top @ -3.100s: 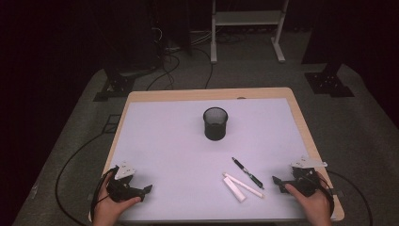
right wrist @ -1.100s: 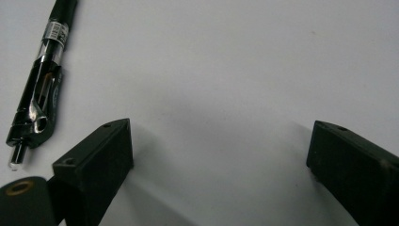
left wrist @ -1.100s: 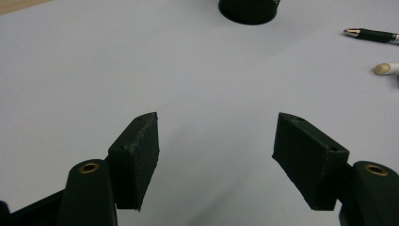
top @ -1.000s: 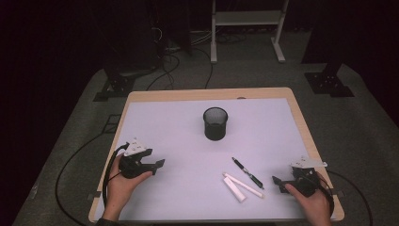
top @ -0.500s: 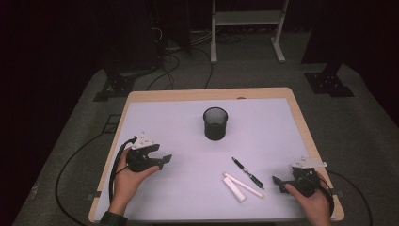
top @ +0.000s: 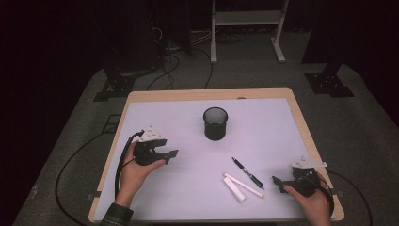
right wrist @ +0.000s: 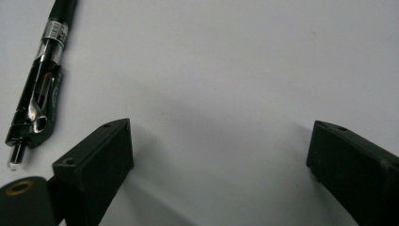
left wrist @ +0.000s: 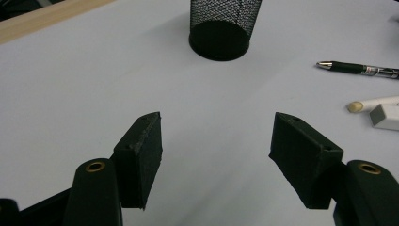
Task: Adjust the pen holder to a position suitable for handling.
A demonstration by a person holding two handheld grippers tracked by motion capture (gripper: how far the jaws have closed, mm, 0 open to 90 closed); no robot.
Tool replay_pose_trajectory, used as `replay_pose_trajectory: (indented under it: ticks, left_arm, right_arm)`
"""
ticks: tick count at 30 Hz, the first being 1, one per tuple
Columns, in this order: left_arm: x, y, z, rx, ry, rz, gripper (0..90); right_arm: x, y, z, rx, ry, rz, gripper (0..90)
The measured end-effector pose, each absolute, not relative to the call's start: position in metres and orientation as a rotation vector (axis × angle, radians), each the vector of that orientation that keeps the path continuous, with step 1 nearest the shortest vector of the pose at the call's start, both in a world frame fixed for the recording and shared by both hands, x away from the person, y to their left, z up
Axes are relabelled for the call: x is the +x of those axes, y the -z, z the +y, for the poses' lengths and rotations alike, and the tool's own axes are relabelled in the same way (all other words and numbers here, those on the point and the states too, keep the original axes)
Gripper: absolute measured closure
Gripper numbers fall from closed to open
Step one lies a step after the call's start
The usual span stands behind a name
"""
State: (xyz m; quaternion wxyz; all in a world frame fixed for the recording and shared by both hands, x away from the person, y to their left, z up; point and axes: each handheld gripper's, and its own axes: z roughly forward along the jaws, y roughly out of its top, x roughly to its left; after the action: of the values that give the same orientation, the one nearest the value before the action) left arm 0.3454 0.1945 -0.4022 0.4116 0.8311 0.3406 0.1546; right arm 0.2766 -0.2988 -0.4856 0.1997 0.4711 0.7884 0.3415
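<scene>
- Your left tongs (top: 173, 153) have moved up the bench (top: 263, 113) from its near left corner toward the middle; your right tongs (top: 275, 180) have stayed at the near right corner.
- Left tongs: jaws wide, holding nothing, aimed toward the black wire-mesh cup (top: 215, 123).
- Right tongs: jaws wide, holding nothing.
- Black and silver ballpoint pen (top: 248, 173) lies flat, just beside the right tongs.
- White slim marker (top: 243, 185) and white rectangular eraser (top: 234, 189) lie alongside the pen.

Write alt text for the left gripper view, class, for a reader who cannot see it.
Two black fingers stand wide apart, holding nothing, above a pale table. Ahead stands a black mesh cup; at the right edge lie a black pen, a white stick and a white eraser.
</scene>
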Motion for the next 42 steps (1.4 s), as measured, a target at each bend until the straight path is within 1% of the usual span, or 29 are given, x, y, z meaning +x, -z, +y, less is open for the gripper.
replay_pose_trajectory:
  ticks: [4, 24, 42]
  left_arm:
    - [0.349, 0.399, 0.189, 2.09, -0.377, 0.852, 36.7]
    - [0.369, 0.389, 0.166, 2.105, -0.365, 0.825, 41.1]
    - [0.393, 0.376, 0.146, 2.094, -0.355, 0.809, 42.6]
  right_arm:
    - [0.277, 0.486, -0.299, 1.317, -0.954, 2.204, 6.7]
    - [0.277, 0.486, -0.299, 1.318, -0.955, 2.204, 6.7]
    - [0.277, 0.486, -0.299, 1.32, -0.956, 2.203, 6.7]
